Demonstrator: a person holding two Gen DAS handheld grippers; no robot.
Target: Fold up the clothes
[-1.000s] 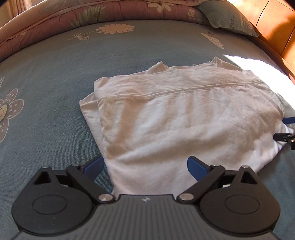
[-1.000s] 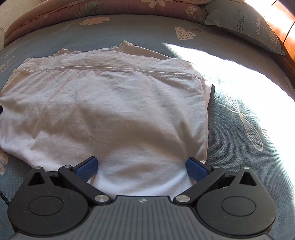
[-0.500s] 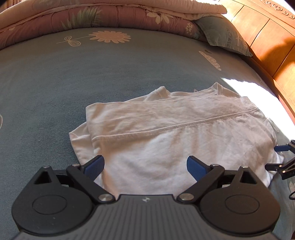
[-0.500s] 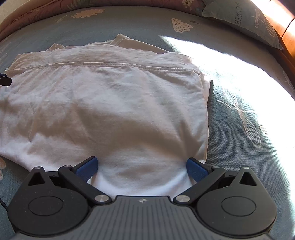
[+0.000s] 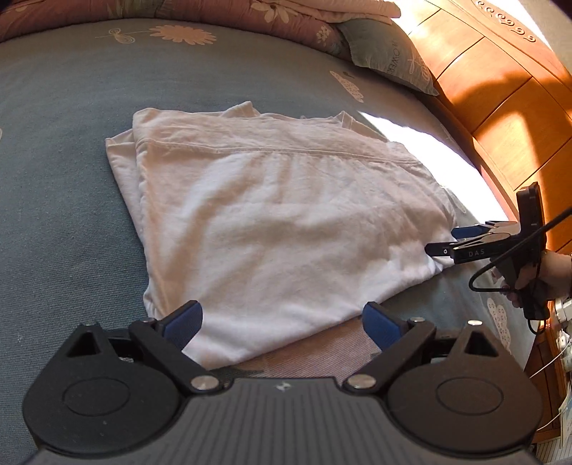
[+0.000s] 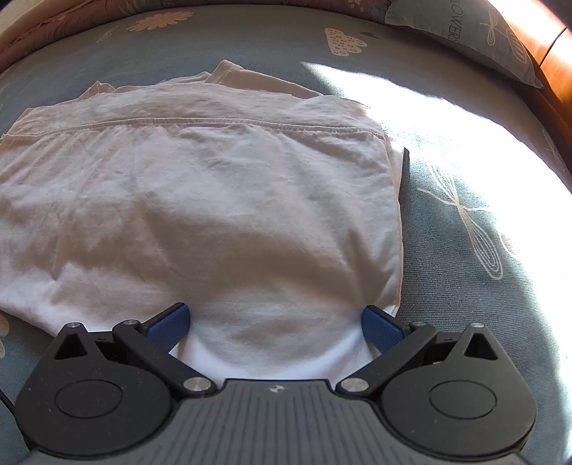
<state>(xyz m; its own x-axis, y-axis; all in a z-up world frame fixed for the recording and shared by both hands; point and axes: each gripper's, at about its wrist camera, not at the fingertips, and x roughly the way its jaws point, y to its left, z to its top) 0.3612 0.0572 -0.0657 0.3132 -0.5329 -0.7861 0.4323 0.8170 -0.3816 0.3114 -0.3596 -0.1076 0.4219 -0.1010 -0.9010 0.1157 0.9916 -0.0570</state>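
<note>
— Where is the shirt right now?

— The white shirt lies folded flat on my bed, on the blue-grey sheet with its pale flower print. A stitched hem runs across the far part of the cloth, and a second layer peeks out along the left edge.

— And your left gripper?

— Spread wide, its blue pads well apart, holding nothing. It sits at the near edge of the shirt, with the left pad over the cloth's corner. Whether it touches the fabric I cannot tell.

— The right one?

— My right gripper is also wide open and empty-handed, with the near hem of the shirt bulging up between its blue fingers. From my left camera I see it at the shirt's right corner, my hand on its handle and a black cable looping below.

— Anything else around?

— A grey-green pillow at the head of the bed, a pink floral quilt beside it, and the wooden headboard in bright sun.
</note>
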